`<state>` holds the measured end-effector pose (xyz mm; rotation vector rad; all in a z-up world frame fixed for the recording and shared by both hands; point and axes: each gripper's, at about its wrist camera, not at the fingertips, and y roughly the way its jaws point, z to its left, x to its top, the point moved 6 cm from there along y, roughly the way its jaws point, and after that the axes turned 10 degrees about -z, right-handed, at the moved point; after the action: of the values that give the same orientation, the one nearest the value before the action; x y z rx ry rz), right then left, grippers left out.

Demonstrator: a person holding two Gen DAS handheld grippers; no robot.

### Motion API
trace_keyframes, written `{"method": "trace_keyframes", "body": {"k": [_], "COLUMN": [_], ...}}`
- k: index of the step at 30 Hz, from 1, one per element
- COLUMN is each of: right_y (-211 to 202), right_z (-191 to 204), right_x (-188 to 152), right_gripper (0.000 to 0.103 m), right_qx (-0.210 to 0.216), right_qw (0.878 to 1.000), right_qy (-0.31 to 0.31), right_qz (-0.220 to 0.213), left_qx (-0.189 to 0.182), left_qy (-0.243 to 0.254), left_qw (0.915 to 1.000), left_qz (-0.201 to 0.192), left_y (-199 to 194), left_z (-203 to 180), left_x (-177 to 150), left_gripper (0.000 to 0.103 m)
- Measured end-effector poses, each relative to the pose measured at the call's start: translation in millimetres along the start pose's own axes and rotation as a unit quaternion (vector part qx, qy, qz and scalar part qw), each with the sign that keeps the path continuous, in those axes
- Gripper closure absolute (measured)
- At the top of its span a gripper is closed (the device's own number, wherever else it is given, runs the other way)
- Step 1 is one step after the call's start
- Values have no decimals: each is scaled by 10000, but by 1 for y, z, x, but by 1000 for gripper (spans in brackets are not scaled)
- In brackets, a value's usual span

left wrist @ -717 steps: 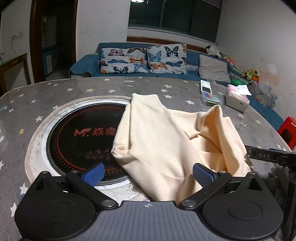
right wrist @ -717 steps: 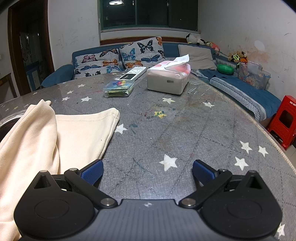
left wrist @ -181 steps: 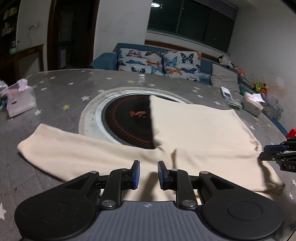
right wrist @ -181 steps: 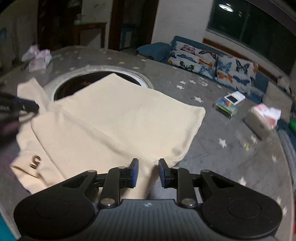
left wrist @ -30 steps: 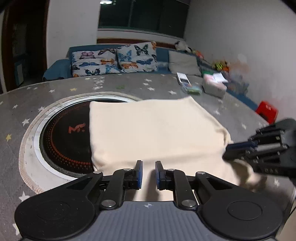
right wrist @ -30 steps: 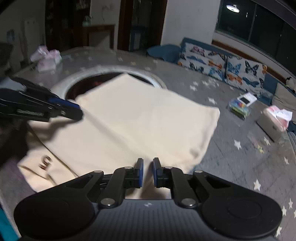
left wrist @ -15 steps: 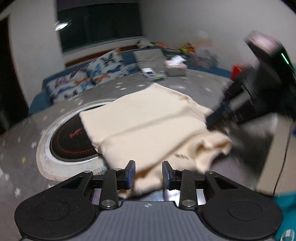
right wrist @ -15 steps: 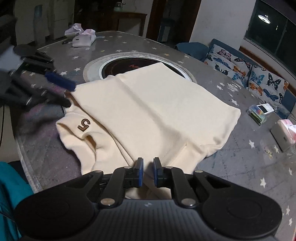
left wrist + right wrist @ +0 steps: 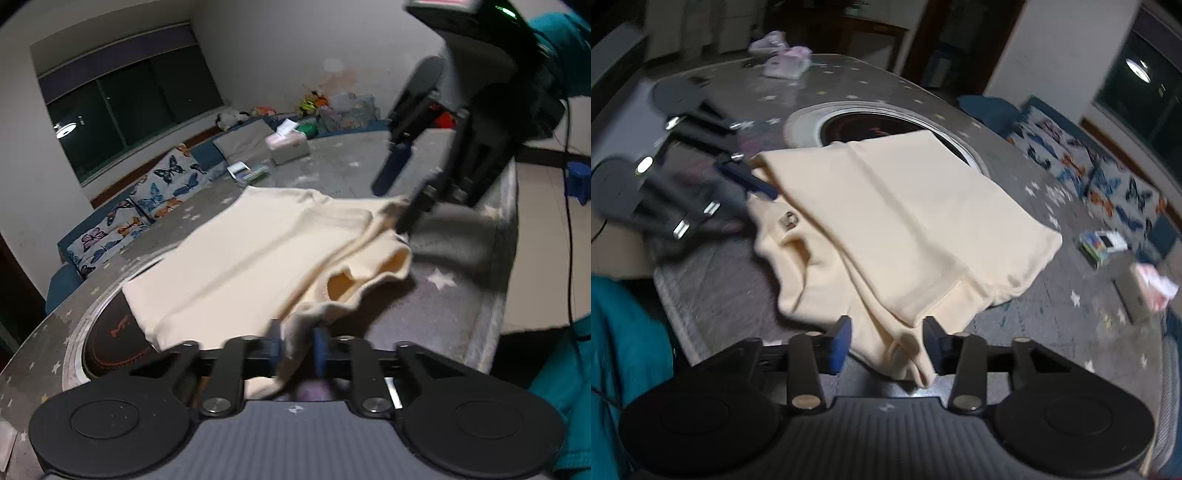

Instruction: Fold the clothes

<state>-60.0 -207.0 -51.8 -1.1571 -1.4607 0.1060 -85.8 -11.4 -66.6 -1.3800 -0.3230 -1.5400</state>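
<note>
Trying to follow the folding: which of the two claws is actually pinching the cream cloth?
The left gripper: its jaws are nearly closed, with the cream garment bunched between them. The right gripper has its jaws wide apart, the cloth lying loose between them.

One cream garment, two tools, two tissue boxes.

My right gripper smears with motion blur in the left wrist view, so its fingertips are unclear. The cream garment hides part of the cooktop; its small emblem is too blurred to read.
</note>
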Motion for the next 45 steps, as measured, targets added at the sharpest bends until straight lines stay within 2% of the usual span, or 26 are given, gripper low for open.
{"method": "trace_keyframes", "body": {"k": [4,9,12,14,16,20,27,29,30,31,32,34,40,45], "right_y": [0,17,31,38,41,40,36,35,35,35,33,30,6,-34], "right_z": [13,23,19,11,3,-12,-23,-22,-21,-21,-19,-17,-11,6], "right_x": [-3,0,4,6,9,15,21,21,21,21,20,20,24,30], "right_gripper": [42,45,61,86,90,92,93,93,93,93,93,94,95,95], "right_qx": [71,34,-1,116,212,333,348,320,306,292,265,231,246,419], "right_qw": [9987,9957,9962,9982,9992,9985,9971,9971,9971,9971,9971,9967,9955,9943], "right_qy": [-507,-865,-778,-490,-186,298,576,583,592,600,593,623,596,440], "right_qz": [-63,-335,-393,-331,-289,-307,-368,-374,-375,-375,-398,-458,-699,-878], "left_qx": [83,62,55,48,46,96,271,290,267,241,219,186,115,-9], "left_qy": [-563,-1222,-1406,-1473,-1440,-1135,-399,-189,-147,-137,-158,-267,-562,-671], "left_qw": [9984,9925,9901,9891,9896,9935,9986,9991,9992,9992,9992,9991,9983,9977], "left_qz": [-43,-52,7,17,4,53,233,258,274,284,295,262,93,-59], "left_y": [7,24,30,29,23,10,5,5,5,5,5,2,-20,-59], "left_z": [22,48,55,57,55,44,30,28,28,28,28,30,31,19], "left_x": [14,26,25,23,19,8,-12,-16,-18,-19,-20,-19,-8,6], "left_gripper": [95,95,95,94,90,73,67,68,73,87,93,97,98,98]}}
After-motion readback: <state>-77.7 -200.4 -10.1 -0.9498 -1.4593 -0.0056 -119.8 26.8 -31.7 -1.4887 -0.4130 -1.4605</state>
